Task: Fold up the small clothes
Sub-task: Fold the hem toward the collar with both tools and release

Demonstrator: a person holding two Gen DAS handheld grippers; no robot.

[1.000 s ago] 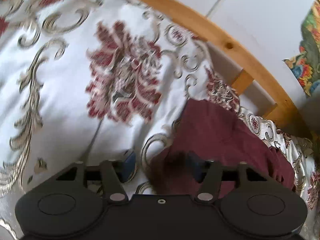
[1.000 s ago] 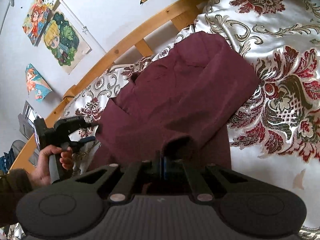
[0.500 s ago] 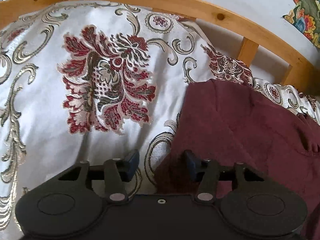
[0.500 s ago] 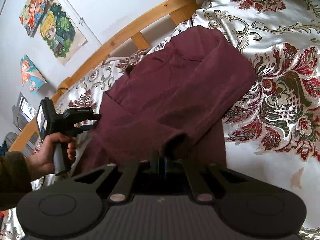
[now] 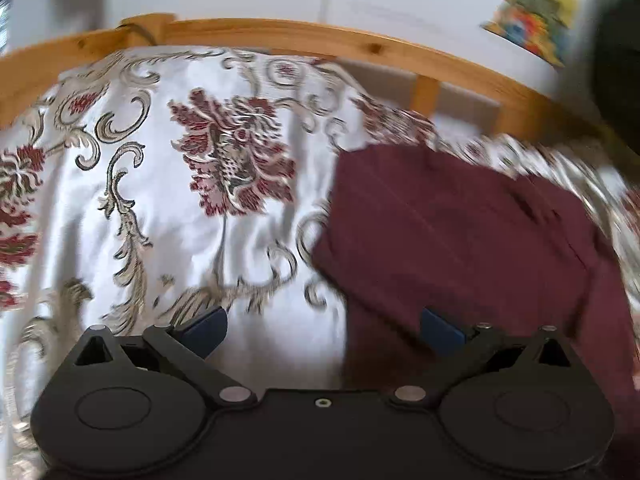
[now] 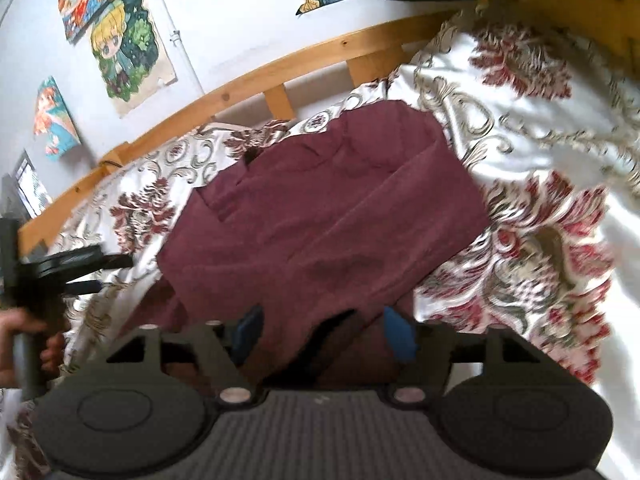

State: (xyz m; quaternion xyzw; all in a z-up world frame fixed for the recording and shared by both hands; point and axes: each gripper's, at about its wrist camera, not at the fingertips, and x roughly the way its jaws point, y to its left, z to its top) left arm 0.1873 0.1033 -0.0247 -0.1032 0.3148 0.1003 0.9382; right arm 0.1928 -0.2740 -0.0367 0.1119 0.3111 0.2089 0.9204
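A dark maroon garment [image 6: 332,224] lies partly folded on the floral bedspread [image 6: 560,208]. It also shows in the left wrist view [image 5: 460,232] at the right. My right gripper [image 6: 322,330] is open, its blue pads either side of the garment's near edge, which lies between them. My left gripper [image 5: 322,330] is open wide and empty, over the bedspread [image 5: 160,200] at the garment's left edge. The left gripper also shows in the right wrist view [image 6: 100,274], held in a hand at the far left.
A wooden bed rail [image 5: 320,40] runs along the far side against a white wall with posters [image 6: 124,44]. The rail also shows in the right wrist view [image 6: 280,68]. The bedspread stretches left of the garment.
My right gripper has opened and let go of the garment's near edge. My left gripper has opened wider and drawn back to the left of the garment.
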